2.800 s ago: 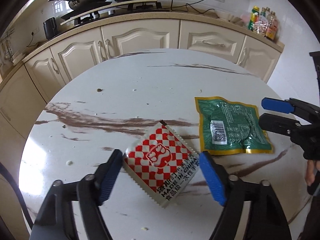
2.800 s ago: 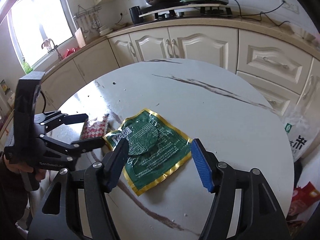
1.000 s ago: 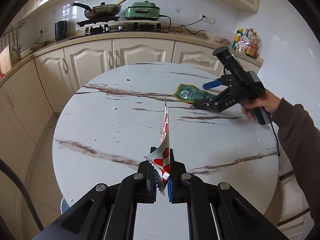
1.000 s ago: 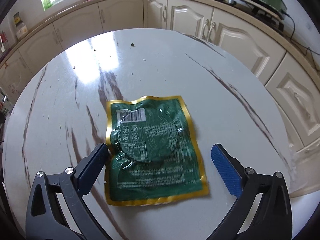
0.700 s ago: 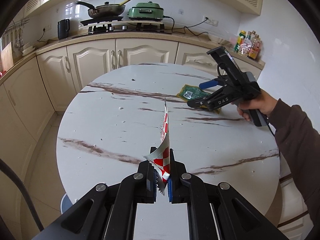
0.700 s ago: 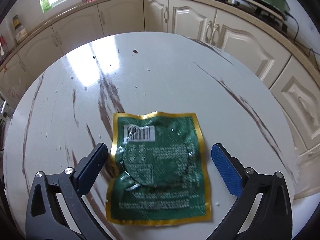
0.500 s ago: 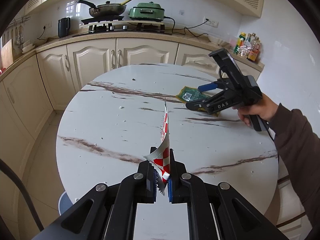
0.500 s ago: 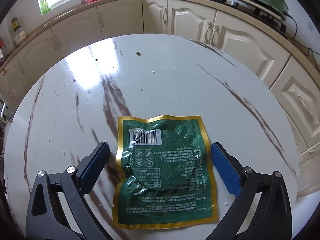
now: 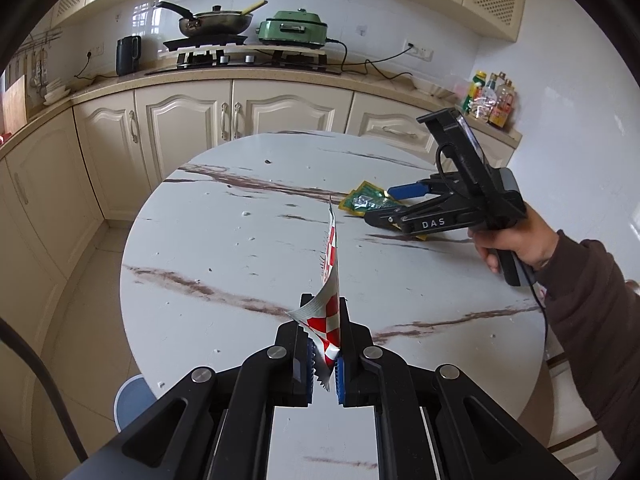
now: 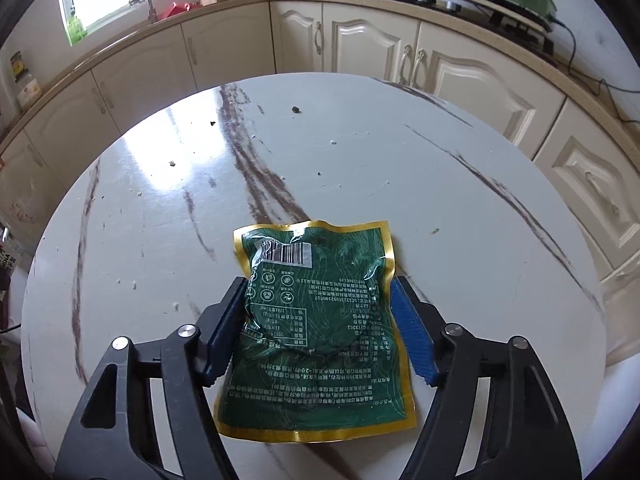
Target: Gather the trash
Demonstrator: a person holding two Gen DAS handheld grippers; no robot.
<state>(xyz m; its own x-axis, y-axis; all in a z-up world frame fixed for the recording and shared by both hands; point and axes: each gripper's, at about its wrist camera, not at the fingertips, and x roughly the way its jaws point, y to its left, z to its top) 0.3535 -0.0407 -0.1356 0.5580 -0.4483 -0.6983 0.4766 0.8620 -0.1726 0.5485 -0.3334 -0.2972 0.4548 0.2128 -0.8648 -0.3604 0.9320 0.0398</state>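
My left gripper (image 9: 323, 364) is shut on a red-and-white checkered wrapper (image 9: 329, 280), which stands edge-up above the round marble table (image 9: 224, 248). My right gripper (image 10: 320, 320) is open around a green packet with a gold border (image 10: 320, 320) that lies on the table (image 10: 160, 208). Its pads sit at the packet's left and right edges, and the packet bulges up between them. In the left wrist view the right gripper (image 9: 394, 204) shows at the far right of the table over the green packet (image 9: 366, 202).
Small crumbs (image 10: 296, 109) dot the table. Cream cabinets (image 9: 200, 120) and a counter with a stove, pan (image 9: 212, 20) and green cooker (image 9: 294, 32) run behind. A blue-rimmed bin (image 9: 132, 400) stands on the floor at the table's left.
My right gripper has come down and forward, and its jaws have narrowed onto the green packet's sides, making it buckle. My left gripper still holds the checkered wrapper, lifted off the table since 2.8 s ago.
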